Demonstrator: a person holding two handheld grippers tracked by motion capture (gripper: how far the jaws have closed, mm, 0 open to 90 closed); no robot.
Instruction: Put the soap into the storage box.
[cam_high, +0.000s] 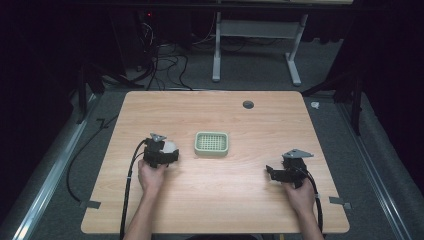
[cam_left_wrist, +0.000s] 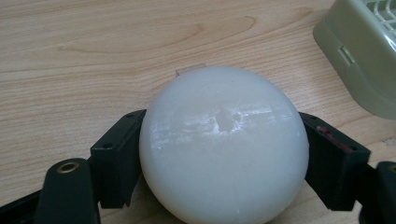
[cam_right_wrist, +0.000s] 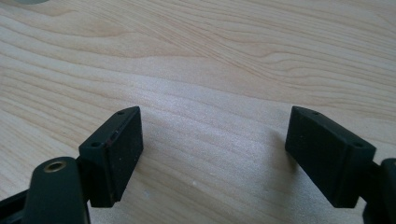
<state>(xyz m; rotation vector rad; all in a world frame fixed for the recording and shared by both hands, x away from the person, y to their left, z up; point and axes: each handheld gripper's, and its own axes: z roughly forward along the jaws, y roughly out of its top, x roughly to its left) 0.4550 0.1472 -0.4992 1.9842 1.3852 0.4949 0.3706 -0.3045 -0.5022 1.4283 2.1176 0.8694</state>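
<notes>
Item: white rounded soap bar (cam_left_wrist: 223, 144), smooth and waxy, faintly scuffed and glossy across its domed top, oval in outline. Location: on the left half of the table (cam_high: 215, 205), pale wood-grain laminate with rounded corners, just left of the soap dish (cam_high: 211, 143). Held by: left gripper (cam_high: 167, 150), its two matte black block-shaped jaws pressed against the bar's opposite sides, the bar sitting low against the tabletop. Soap dish: pale green plastic, rectangular with softened corners, a slotted grid insert on top; it stands near the table's middle, apart from the bar. Right gripper (cam_right_wrist: 212, 154): jaws spread wide with bare wood between them, holding nothing, over the right part of the table, well apart from the dish.
</notes>
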